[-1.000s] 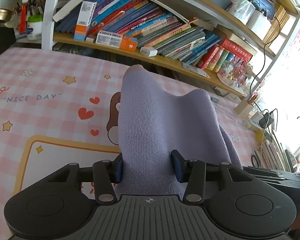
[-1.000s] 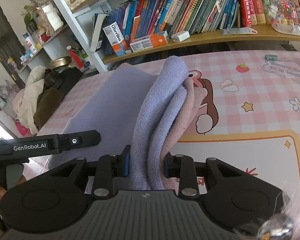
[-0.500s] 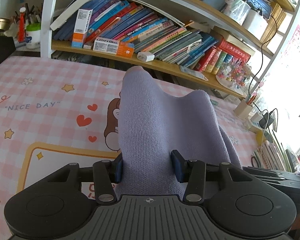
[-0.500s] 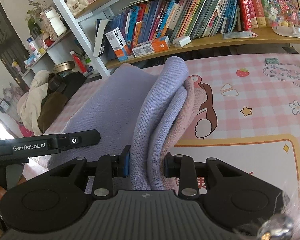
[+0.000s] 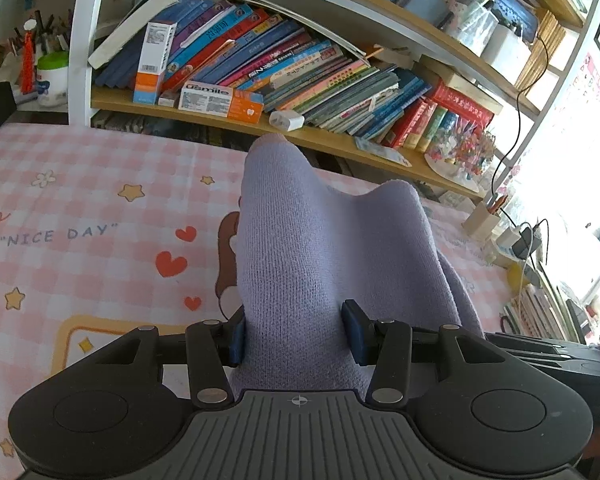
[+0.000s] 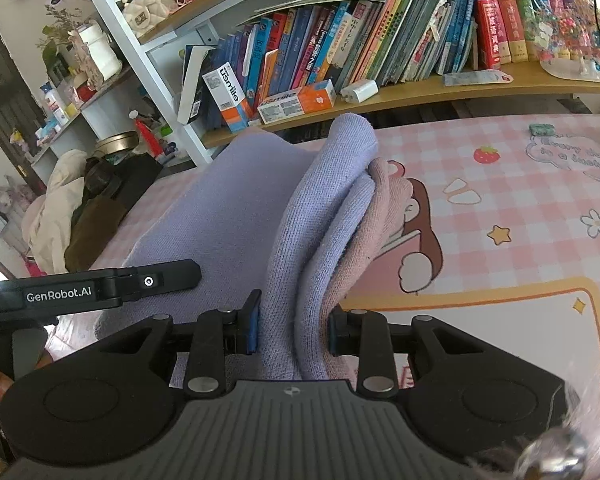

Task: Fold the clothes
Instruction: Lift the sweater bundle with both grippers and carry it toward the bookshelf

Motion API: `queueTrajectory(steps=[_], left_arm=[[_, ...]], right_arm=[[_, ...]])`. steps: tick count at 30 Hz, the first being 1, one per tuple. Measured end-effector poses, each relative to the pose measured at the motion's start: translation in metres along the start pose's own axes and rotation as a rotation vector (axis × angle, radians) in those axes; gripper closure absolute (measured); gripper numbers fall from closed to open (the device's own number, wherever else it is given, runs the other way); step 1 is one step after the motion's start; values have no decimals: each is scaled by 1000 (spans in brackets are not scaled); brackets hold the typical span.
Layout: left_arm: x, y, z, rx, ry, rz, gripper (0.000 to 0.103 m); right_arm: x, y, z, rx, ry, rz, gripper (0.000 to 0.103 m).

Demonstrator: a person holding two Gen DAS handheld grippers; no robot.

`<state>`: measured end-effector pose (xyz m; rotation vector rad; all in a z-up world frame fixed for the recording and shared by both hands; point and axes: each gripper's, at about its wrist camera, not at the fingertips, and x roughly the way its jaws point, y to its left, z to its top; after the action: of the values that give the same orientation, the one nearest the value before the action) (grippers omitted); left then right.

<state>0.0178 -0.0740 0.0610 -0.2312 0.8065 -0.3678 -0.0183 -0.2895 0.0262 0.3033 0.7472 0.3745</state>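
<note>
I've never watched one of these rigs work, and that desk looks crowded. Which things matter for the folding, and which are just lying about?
In the job:
- lilac knit garment, bunched with a pink layer
- left gripper, shut on it
- right gripper, shut on it
- pink checked table cover, the folding surface

Just lying about:
- books on the shelf
- toothpaste boxes
- white charger
- heap of clothes

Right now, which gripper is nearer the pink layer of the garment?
Right. The right gripper is shut on the lavender knit garment with its pink layer bunched between the jaws; the left gripper grips only lavender fabric.
</note>
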Motion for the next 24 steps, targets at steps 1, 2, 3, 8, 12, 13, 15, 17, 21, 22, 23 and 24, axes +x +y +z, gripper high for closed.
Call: queueTrajectory(steps=[1,2,3,8,12,13,15,17,21,22,23,24], left_arm=[[0,4,2,-1,1,-3,57],[0,7,3,-1,2,-6,57],[1,11,6,0,2,-9,57],[2,30,16,1,2,-24,57],[4,45,26,-3,-2,-31,57],[4,50,29,-3,-5,-33,57],[4,57,35,-3,-12,-34,57],[6,66,40,-1,-18,-36,57],[15,84,51,13,-25,-33,57],[19,91,54,9,-27,-34,57],[22,98,57,6,-27,-36,57],[26,104,59,3,-29,-37,57]], right_arm=[[2,3,1,-1,-1,-1,75],[4,6,2,-2,-1,-2,75],[7,8,3,-2,-2,-1,75],[21,21,12,-14,-5,-1,75],[34,33,20,-30,-10,-1,75],[38,36,23,-33,-12,0,75],[45,41,28,-38,-16,4,75],[53,45,34,-43,-20,8,75],[75,57,47,-66,-15,5,75],[81,60,51,-76,-15,2,75],[88,63,55,-86,-14,0,75],[95,65,59,-93,-14,-1,75]])
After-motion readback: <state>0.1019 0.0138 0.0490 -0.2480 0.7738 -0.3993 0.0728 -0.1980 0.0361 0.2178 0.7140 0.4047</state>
